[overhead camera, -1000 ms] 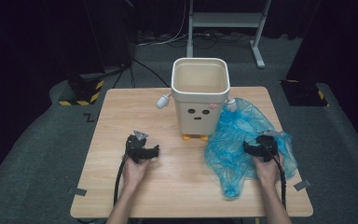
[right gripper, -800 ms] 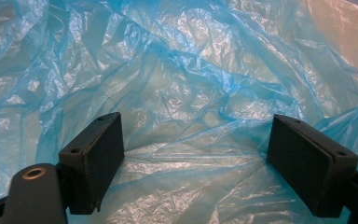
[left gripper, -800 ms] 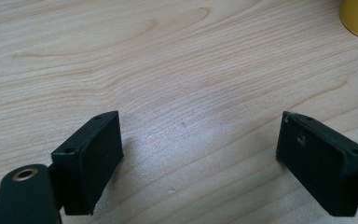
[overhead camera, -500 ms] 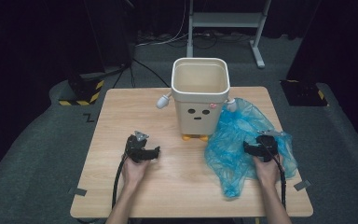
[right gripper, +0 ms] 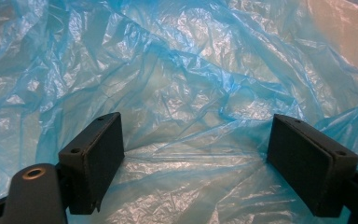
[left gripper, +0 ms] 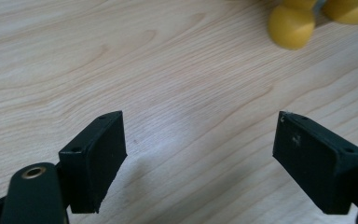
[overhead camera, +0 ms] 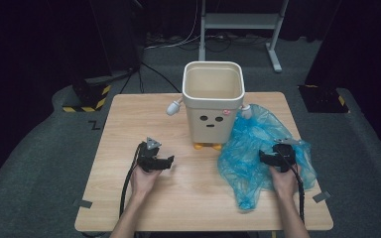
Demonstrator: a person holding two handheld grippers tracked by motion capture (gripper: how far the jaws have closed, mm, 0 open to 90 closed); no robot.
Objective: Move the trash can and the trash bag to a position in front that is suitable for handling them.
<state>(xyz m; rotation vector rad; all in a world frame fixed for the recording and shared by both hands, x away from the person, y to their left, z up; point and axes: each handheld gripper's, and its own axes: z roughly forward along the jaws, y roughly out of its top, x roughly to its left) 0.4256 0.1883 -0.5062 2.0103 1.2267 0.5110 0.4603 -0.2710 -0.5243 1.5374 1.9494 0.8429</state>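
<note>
On the wooden table (overhead camera: pixel 129 129) a person works with a black gripper in each hand. At about twelve o'clock on the table stands a cream bin (overhead camera: pixel 213 104) with a little face on its front, small yellow feet (overhead camera: pixel 206 146) under it and a stubby white arm (overhead camera: pixel 173 106) sticking out at its nine o'clock side. Its top is open.

At four o'clock from the bin lies a blue plastic bag (overhead camera: pixel 245 158), thin and crinkly, spread out flat in a loose heap. Its top edge touches the bin's side, and its bottom tip points toward six o'clock, near the table's front edge.

Over the bag rests the right gripper (overhead camera: pixel 270 157), held in the person's right hand (overhead camera: pixel 282 179). In the right gripper view the right gripper (right gripper: pixel 193 154) has its jaws spread wide apart, with the shiny blue plastic bag (right gripper: pixel 177 84) lying loose between and beyond them. Nothing is pinched.

At seven o'clock from the bin, well apart from the bag, the left gripper (overhead camera: pixel 166 161) sits low over bare wood in the person's left hand (overhead camera: pixel 146 179), pointing toward three o'clock. In the left gripper view the left gripper (left gripper: pixel 198 154) also has its jaws spread wide, with bare table (left gripper: pixel 121 56) between them. One yellow foot (left gripper: pixel 291 28) of the bin shows at one o'clock, past the jaws.
</note>
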